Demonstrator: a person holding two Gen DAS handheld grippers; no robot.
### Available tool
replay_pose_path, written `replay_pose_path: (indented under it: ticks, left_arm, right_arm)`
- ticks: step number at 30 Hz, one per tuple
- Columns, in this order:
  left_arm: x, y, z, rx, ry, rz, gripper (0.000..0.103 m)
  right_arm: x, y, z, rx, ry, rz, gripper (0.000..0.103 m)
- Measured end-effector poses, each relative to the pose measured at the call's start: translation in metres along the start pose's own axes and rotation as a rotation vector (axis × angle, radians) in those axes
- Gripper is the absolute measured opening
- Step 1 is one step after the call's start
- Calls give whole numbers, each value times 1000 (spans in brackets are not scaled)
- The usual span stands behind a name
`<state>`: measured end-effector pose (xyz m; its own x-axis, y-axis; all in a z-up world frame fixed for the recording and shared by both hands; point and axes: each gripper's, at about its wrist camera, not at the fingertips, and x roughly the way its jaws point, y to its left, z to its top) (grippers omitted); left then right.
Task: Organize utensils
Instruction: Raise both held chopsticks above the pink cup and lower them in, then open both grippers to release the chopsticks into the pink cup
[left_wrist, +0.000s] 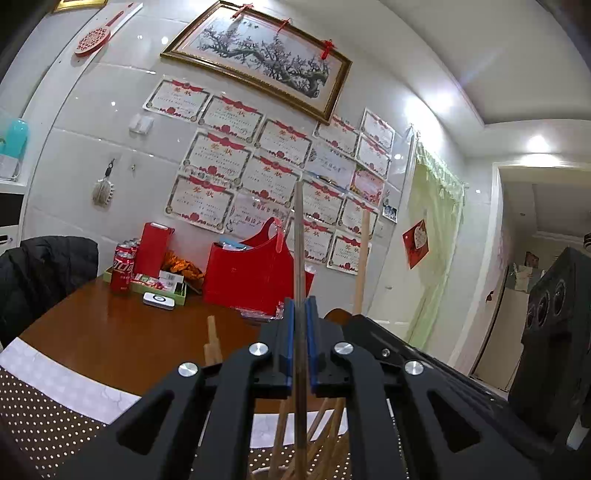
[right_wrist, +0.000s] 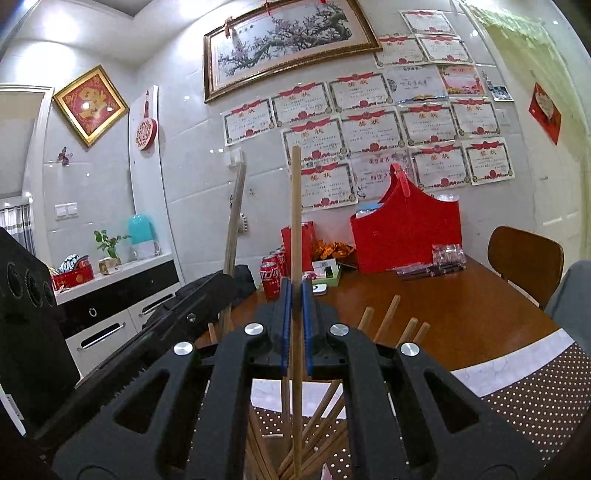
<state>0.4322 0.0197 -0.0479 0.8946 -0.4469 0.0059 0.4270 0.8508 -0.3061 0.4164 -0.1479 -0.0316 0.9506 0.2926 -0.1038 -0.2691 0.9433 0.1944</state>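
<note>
Your left hand-held gripper (left_wrist: 302, 314) is closed on a dark, greyish chopstick (left_wrist: 300, 243), which stands upright between the blue pads (left_wrist: 289, 332). Your right hand-held gripper (right_wrist: 296, 295) is likewise clamped on a pale wooden chopstick (right_wrist: 295, 206), also upright. Below both, more wooden chopsticks (right_wrist: 321, 417) fan out from a holder at the frame's bottom edge, over the dotted mat (right_wrist: 524, 402) on the brown bench (right_wrist: 443, 306). A red basket (right_wrist: 406, 236) sits at the back.
</note>
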Motion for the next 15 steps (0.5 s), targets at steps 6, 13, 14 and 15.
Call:
replay_pose_path:
  ticks: [6,13,14,15]
  left_arm:
    - [-6,1,-6,22,-7,13,6]
    - [-29,15,3,-13,-70,74,65]
    - [-37,18,9,-27,-96,88,80]
    - [-42,19,13,-25,-116,94,80]
  right_arm:
    - [2,-1,-5,12,47,-1,7]
    - [-14,-19,5,102,42,-71,83]
    - [-17,-25,8,127,32,-63,97]
    - [-21,-29,11,143,22,-68,97]
